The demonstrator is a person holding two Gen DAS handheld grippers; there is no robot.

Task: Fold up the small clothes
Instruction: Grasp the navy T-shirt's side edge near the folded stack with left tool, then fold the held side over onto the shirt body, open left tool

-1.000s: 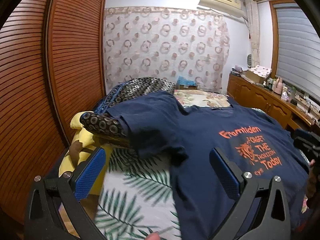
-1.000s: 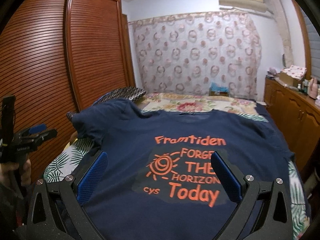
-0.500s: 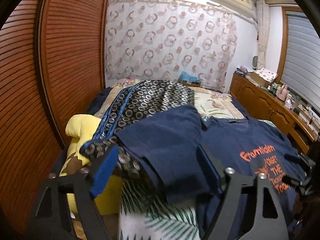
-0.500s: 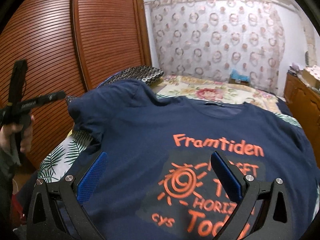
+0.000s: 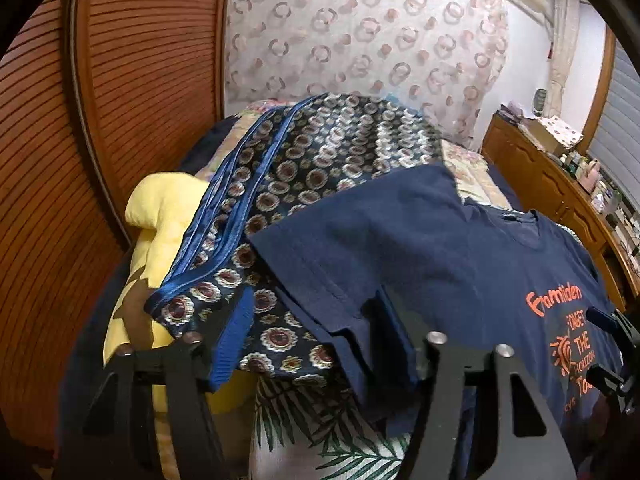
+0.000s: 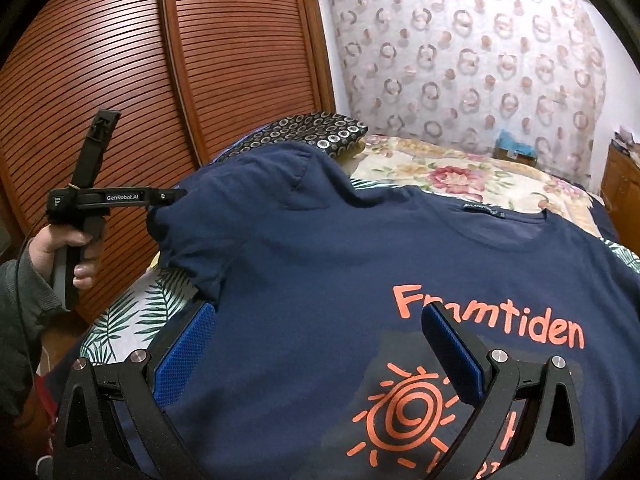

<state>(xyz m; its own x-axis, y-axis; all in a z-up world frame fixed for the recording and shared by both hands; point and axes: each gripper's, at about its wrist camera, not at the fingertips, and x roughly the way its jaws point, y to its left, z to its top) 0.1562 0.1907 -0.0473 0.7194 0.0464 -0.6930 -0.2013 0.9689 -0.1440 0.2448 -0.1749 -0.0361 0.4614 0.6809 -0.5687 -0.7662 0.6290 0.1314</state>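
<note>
The left hand-held gripper (image 5: 316, 336) has just been closing its jaws around the sleeve hem of the navy T-shirt (image 5: 440, 248), whose fabric lies between the blue pads. The sleeve rests on a circle-patterned blue cloth (image 5: 304, 168), beside a yellow pillow (image 5: 160, 208), over the palm-leaf bedsheet (image 5: 320, 432).

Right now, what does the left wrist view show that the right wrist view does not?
Only the left wrist view shows a yellow cushion and a window blind. Only the right wrist view shows the hand that holds the left gripper. Both show the navy T-shirt, the patterned cloth and the curtain. In both, the shirt's sleeve lies between the left gripper's jaws, which have just been closing.
</note>
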